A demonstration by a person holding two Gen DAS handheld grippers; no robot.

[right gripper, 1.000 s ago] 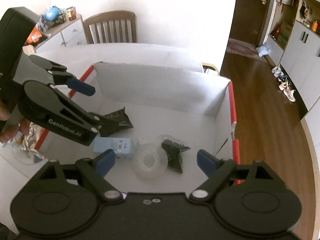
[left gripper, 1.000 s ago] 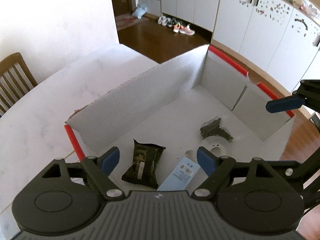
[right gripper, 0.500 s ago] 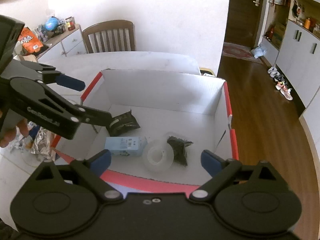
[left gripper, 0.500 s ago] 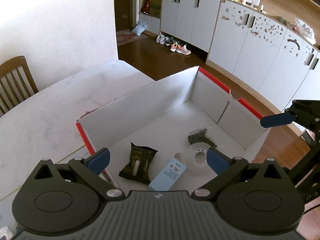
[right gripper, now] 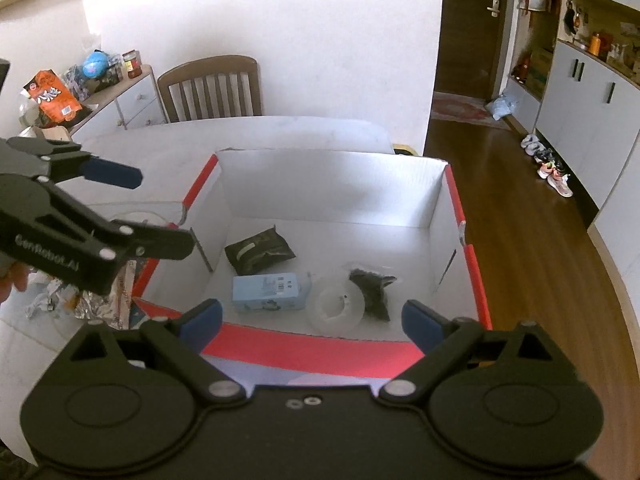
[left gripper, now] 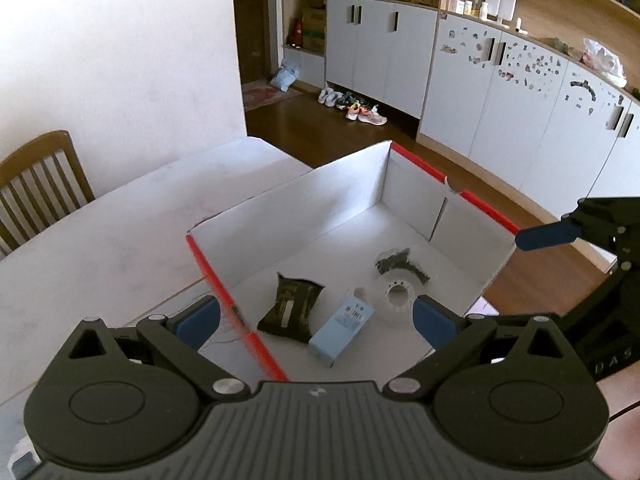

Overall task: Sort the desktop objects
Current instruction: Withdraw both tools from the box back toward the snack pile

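Note:
A white cardboard box with red rims [left gripper: 304, 208] [right gripper: 320, 352] stands on the white table. Inside lie a dark green packet [left gripper: 290, 310] [right gripper: 258, 250], a light blue carton [left gripper: 342, 330] [right gripper: 266, 292], a clear tape roll [left gripper: 396, 298] [right gripper: 338, 308] and a small bag of dark bits [left gripper: 398, 262] [right gripper: 372, 286]. My left gripper [left gripper: 316, 322] is open and empty above the box's near left rim. My right gripper [right gripper: 312, 318] is open and empty above the box's near rim. Each gripper also shows in the other's view.
Crumpled foil and wrappers [right gripper: 80, 300] lie on the table left of the box. A wooden chair [right gripper: 212, 88] [left gripper: 36, 184] stands at the table's far side. A drawer unit with snacks [right gripper: 80, 96] is behind. Wood floor and white cabinets [left gripper: 500, 92] lie to the right.
Both grippers have pulled back and up from inside the box to above its rims. The things in the box have not moved.

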